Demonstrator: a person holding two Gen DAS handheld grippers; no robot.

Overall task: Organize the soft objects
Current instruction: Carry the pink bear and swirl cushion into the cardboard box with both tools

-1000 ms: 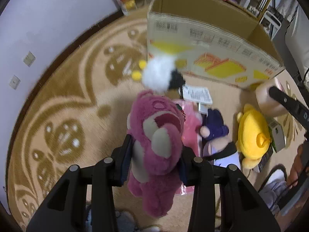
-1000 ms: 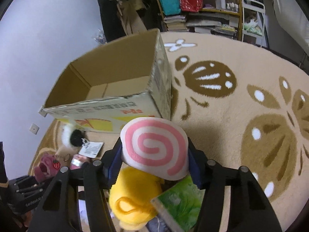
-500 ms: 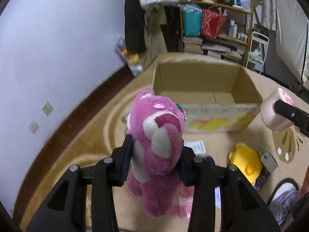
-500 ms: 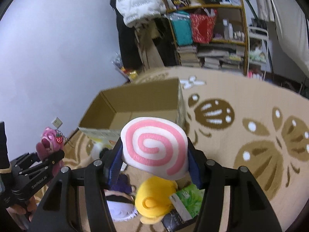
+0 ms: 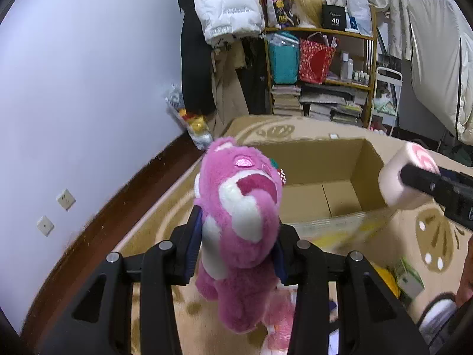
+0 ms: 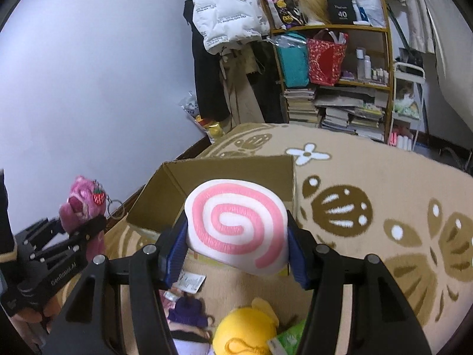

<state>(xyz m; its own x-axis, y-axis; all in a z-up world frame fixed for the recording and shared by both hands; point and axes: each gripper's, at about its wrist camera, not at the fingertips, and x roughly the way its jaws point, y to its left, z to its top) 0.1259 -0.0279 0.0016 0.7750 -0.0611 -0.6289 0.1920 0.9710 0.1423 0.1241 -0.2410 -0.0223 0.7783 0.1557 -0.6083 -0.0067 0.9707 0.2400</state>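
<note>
My left gripper (image 5: 238, 244) is shut on a magenta plush bear (image 5: 239, 216) and holds it up in front of an open cardboard box (image 5: 322, 177). My right gripper (image 6: 236, 251) is shut on a white plush roll with a pink spiral (image 6: 236, 222), held above the box's near edge (image 6: 230, 174). The bear with a strawberry charm also shows in the right wrist view (image 6: 82, 204), at the left. The roll shows in the left wrist view (image 5: 405, 174), at the right. The box looks empty inside.
A yellow plush (image 6: 245, 331), a purple plush (image 6: 186, 310), a paper tag (image 6: 190, 281) and a green packet (image 6: 289, 337) lie on the patterned rug (image 6: 384, 201). A cluttered shelf (image 5: 325, 68) and hanging coats (image 5: 227, 9) stand behind the box.
Both grippers have risen from floor level with their plush toys. The views tilted up from the rug to the room, and the box's inside came into view.
</note>
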